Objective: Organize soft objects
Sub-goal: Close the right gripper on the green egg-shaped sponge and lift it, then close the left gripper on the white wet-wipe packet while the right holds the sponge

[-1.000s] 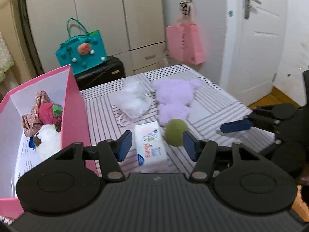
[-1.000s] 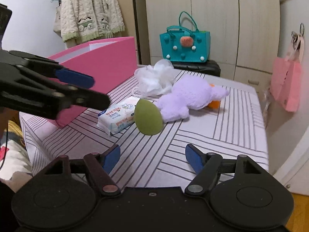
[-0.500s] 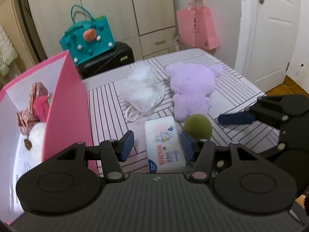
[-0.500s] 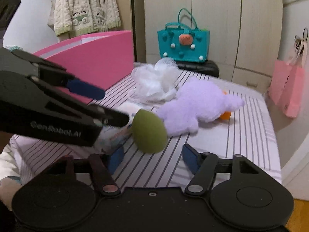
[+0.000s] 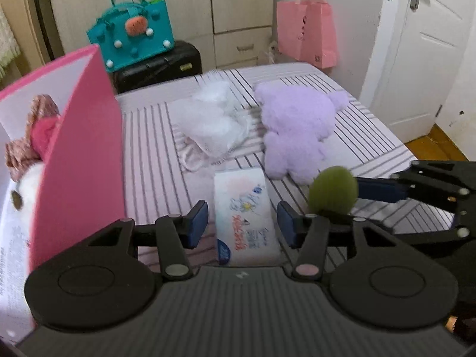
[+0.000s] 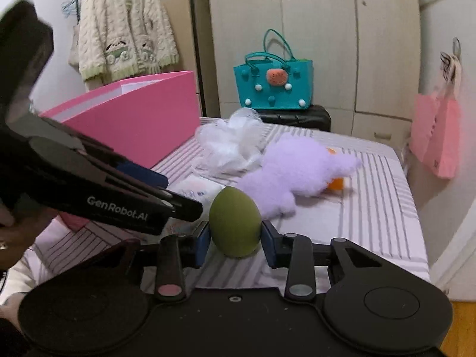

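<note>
right hand-held gripper (image 6: pixel 235 239) has moved onto green sponge (image 6: pixel 235 221) | closing, pads touching | upright, tip up | left hand-held gripper (image 5: pixel 242 221) spread, narrowing

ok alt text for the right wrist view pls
The right gripper is closing its fingers on a green egg-shaped sponge on a striped bed. Behind lie a purple plush toy and a pink box; the left gripper reaches in from the left.
</note>
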Motion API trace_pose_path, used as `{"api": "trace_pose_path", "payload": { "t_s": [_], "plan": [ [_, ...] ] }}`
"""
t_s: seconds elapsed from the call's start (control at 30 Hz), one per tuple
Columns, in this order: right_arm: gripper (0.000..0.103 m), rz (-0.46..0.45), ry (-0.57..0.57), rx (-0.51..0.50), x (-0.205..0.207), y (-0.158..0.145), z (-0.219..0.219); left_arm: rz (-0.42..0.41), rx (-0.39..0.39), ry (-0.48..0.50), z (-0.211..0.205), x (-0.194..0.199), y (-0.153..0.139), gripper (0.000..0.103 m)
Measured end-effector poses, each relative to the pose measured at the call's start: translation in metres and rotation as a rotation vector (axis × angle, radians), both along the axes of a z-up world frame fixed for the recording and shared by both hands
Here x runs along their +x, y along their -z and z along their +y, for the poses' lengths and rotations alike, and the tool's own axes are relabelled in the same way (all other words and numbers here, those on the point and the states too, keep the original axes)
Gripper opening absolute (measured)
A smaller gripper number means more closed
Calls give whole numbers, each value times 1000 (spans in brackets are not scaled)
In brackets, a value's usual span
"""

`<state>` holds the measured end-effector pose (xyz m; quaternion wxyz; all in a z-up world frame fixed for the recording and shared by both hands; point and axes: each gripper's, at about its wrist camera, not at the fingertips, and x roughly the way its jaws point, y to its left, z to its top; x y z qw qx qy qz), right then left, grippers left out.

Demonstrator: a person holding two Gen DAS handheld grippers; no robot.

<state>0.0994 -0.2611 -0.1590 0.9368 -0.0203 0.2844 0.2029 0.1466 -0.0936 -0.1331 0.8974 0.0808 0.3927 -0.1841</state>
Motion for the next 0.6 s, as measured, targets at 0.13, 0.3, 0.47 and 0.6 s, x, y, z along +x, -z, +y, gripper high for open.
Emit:
{"api": "trace_pose_path", "payload": {
  "t_s": [0.13, 0.3, 0.47, 0.6],
  "plan": [
    [41, 41, 38, 28, -10, 3, -17, 13, 17, -13, -6, -1, 10, 51],
    [42, 42, 60, 64, -15, 3, -23, -18, 13, -29, -11, 0, 12, 51],
    [42, 51, 71, 74, -7, 5, -24, -51, -4, -40, -8, -1, 13, 39],
    [42, 60, 80, 93, -7, 5, -25, -31, -18, -45, -6, -2, 11, 38]
  ]
}}
